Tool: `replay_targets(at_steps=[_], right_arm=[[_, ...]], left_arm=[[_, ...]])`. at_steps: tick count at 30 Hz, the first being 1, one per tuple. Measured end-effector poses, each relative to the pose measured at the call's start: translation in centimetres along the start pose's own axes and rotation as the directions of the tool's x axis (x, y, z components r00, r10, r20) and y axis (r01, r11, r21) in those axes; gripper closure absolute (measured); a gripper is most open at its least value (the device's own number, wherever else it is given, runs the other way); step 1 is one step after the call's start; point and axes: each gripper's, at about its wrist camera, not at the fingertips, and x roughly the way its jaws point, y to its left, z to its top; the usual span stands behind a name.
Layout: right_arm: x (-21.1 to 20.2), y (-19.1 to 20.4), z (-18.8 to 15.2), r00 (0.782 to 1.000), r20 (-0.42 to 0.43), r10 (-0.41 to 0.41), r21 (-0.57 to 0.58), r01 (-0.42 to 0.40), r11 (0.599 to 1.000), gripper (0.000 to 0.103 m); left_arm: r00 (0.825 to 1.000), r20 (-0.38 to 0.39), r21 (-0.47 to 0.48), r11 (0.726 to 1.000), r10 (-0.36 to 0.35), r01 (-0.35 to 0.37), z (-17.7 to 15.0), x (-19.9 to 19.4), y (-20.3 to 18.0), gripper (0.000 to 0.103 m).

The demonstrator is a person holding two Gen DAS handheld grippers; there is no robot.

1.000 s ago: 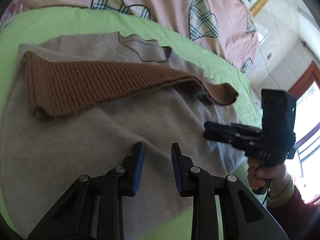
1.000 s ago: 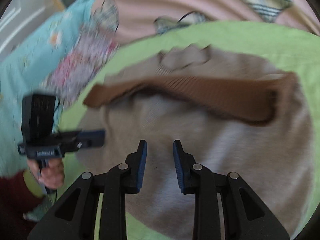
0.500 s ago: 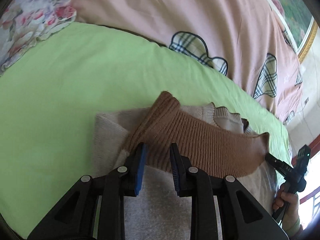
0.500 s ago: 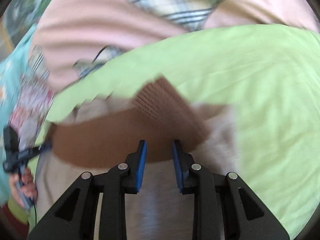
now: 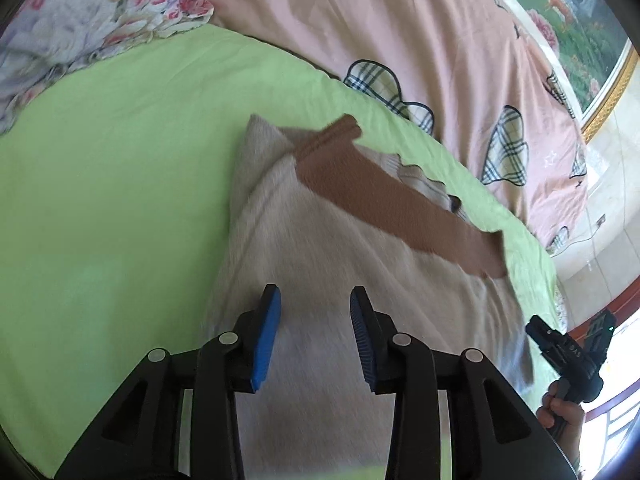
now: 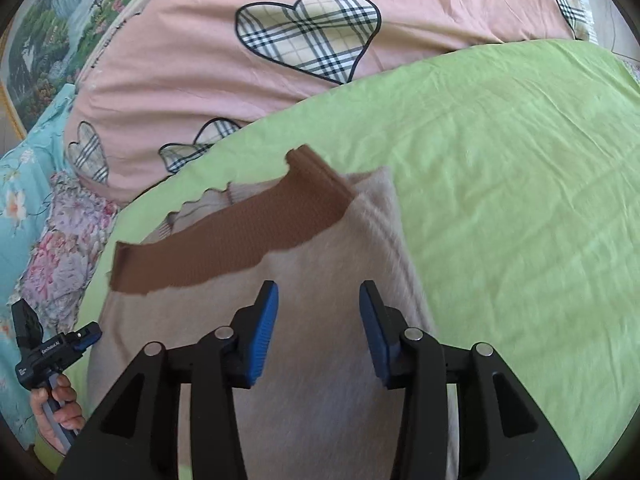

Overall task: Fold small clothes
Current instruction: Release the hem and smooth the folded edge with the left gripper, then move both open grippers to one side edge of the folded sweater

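Note:
A beige knit sweater (image 5: 360,280) (image 6: 340,248) lies flat on the green sheet (image 5: 120,160) (image 6: 500,160), with its brown ribbed band (image 5: 380,200) (image 6: 240,236) folded across the upper part. My left gripper (image 5: 316,300) hovers over the sweater's left side, its jaws opening with nothing between the blue pads. My right gripper (image 6: 318,292) hovers over the sweater's right side, jaws also opening and empty. Each gripper shows in the other's view, hand-held beside the sweater: the right gripper (image 5: 560,344) and the left gripper (image 6: 86,334).
A pink quilt with plaid hearts (image 5: 400,20) (image 6: 240,80) lies heaped behind the sheet. Floral bedding (image 5: 80,12) (image 6: 60,248) sits at the left, next to a teal cloth (image 6: 16,200). A gold-framed picture (image 5: 608,100) hangs on the far wall.
Both grippers swung out to the sweater's sides and came close to the brown band's ends, then drew back from it. Both pairs of jaws now stand wider apart.

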Motion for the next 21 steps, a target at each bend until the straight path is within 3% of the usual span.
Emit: replay_targets(at_steps=[8,15,21], right_arm=[[-2.2,2.4,-5.2,0.996,-0.058,0.068,-0.010,-0.069,0.998,0.056],[-2.9,3.6,-8.5,0.989,-0.096,0.108,0.009,-0.108,0.994,0.054],[-3.7,4.6,-9.8,0.984,-0.111,0.139,0.013,-0.139,0.990,0.052]], left_arm=[[0.997,-0.040,-0.056,0.997,-0.062,0.060,-6.1,-3.0,-0.6,0.061],[0.993,-0.077,-0.122,0.989,-0.089,0.080,-8.8,-3.8,0.5,0.058],[0.986,-0.075,-0.225,0.966,-0.152,0.131,-10.6,-3.5,1.0,0.049]])
